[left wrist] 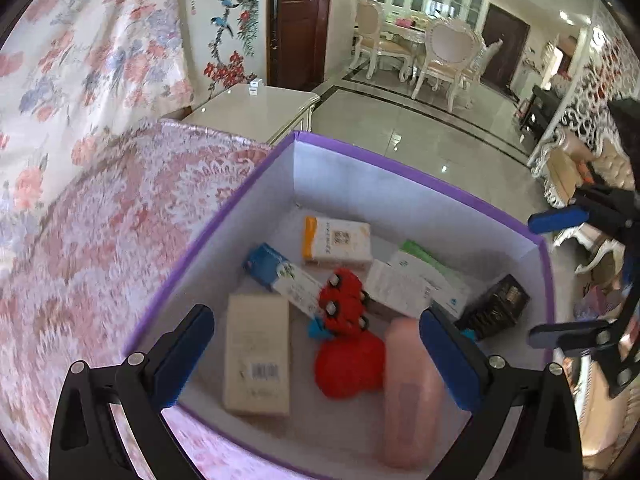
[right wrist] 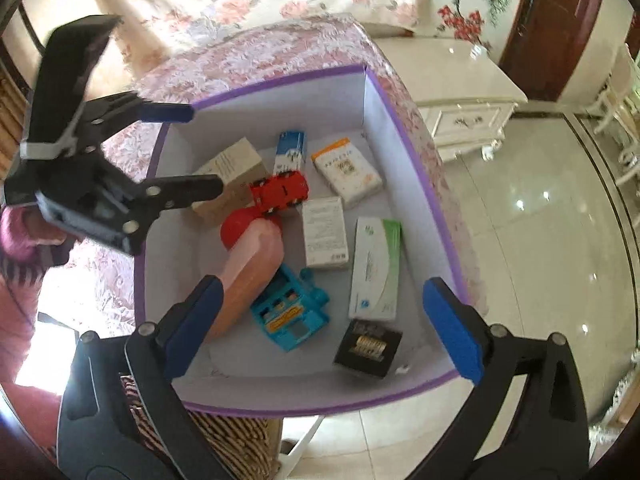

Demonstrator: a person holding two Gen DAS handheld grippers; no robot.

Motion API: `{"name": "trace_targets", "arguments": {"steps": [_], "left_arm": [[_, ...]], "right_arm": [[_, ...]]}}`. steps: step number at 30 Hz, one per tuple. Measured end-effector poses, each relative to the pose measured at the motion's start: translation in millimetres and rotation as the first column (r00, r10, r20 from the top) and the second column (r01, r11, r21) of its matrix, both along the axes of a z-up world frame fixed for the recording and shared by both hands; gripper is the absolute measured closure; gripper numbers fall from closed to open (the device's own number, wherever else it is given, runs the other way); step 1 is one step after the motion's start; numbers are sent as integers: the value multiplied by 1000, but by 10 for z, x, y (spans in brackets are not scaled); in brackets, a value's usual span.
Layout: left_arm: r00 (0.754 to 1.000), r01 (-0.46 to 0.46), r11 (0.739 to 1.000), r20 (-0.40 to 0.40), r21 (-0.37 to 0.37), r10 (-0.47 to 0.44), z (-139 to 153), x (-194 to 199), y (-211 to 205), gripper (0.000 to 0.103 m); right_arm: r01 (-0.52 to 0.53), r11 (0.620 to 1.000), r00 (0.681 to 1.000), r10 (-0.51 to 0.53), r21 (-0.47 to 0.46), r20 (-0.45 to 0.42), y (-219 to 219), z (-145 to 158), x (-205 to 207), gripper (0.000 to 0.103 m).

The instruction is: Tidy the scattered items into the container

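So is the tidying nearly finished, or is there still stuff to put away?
Nearly finished, it seems. The purple box already holds cartons, a red toy car, a blue toy and a pink bottle. The left gripper and right gripper are open and carry nothing. No loose items show on the floral cloth.

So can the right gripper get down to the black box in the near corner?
Probably yes: the right gripper is open above the purple box, and the black box lies uncovered below it, though close to the wall.
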State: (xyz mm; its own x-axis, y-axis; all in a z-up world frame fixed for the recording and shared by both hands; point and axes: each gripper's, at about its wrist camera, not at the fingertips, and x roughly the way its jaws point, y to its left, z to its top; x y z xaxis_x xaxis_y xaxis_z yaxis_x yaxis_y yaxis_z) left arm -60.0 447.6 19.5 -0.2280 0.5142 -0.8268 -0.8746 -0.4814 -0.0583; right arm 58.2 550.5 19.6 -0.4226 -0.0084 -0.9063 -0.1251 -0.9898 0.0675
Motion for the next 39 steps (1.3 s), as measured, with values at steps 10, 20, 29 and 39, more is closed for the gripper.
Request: {"name": "trace_targets", "arguments": {"steps": [10,20,29,39], "left_arm": [[978,-143,988,-148,50,149,404,569,-386,0],[969,-246,968,-25,41,247,533,659,-459,0],[959,-284,959,0,3,284,582,730,-464,0],[955,-293,953,20,-75,296,485,813,-432,0]], "right_arm": [[74,997,995,-74,6,71,-97,-59,187,1],[50,994,991,-61,96,119,-254,115,313,1],[6,996,994,-16,92,108,-428,160,313,1],[24,994,992,-37,106,117,-414,204,375,1]]}}
